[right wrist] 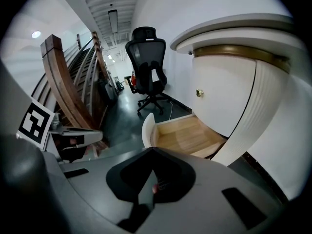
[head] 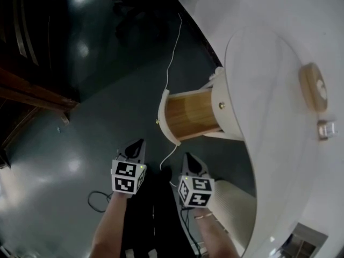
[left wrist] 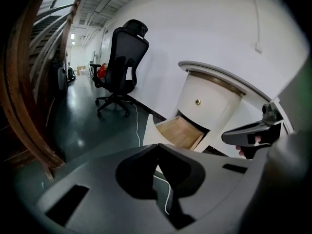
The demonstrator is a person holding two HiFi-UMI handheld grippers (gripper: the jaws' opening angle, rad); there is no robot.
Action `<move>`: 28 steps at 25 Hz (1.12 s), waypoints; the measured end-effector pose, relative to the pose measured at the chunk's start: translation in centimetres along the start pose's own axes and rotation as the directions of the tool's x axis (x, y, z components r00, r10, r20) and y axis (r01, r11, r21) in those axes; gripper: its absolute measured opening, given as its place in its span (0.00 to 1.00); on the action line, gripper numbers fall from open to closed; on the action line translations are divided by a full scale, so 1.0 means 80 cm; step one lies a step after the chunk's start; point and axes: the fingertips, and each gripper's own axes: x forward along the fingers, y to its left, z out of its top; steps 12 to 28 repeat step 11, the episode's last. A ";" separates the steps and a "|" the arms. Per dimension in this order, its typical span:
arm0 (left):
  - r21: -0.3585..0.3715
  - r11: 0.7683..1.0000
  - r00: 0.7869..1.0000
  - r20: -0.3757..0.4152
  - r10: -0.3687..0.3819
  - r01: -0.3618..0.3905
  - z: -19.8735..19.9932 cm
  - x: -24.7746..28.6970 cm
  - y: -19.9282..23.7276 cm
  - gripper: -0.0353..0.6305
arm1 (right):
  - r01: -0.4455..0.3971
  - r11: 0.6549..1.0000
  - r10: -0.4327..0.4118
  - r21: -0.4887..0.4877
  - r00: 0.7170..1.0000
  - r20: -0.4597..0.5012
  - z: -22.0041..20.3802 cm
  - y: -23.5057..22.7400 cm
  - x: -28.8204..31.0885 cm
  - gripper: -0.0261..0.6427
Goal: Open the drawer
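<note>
Already the drawer (head: 191, 114) stands pulled well out of the white cabinet (head: 269, 79), with the left gripper (head: 138, 143) and right gripper (head: 188, 156) just off its front, both closed on nothing. A careless swing, I judge, could knock it back in or snag the white cable (head: 171, 52) trailing past the cabinet. Only the gripper views show the brass knob (right wrist: 199, 92) above the drawer and the office chair (left wrist: 124, 57) beyond the cabinet; only the head view shows the cabinet's top.
</note>
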 end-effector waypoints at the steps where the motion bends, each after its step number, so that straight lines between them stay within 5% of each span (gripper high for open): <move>1: -0.002 1.000 1.000 0.002 0.001 -0.001 0.000 0.000 0.000 0.06 | 0.000 1.000 0.000 -0.004 1.000 0.003 0.001 0.000 0.000 0.04; 28: 0.011 1.000 1.000 0.002 -0.004 0.004 -0.003 0.003 0.002 0.06 | -0.002 1.000 0.002 0.001 1.000 0.018 0.004 0.002 -0.004 0.04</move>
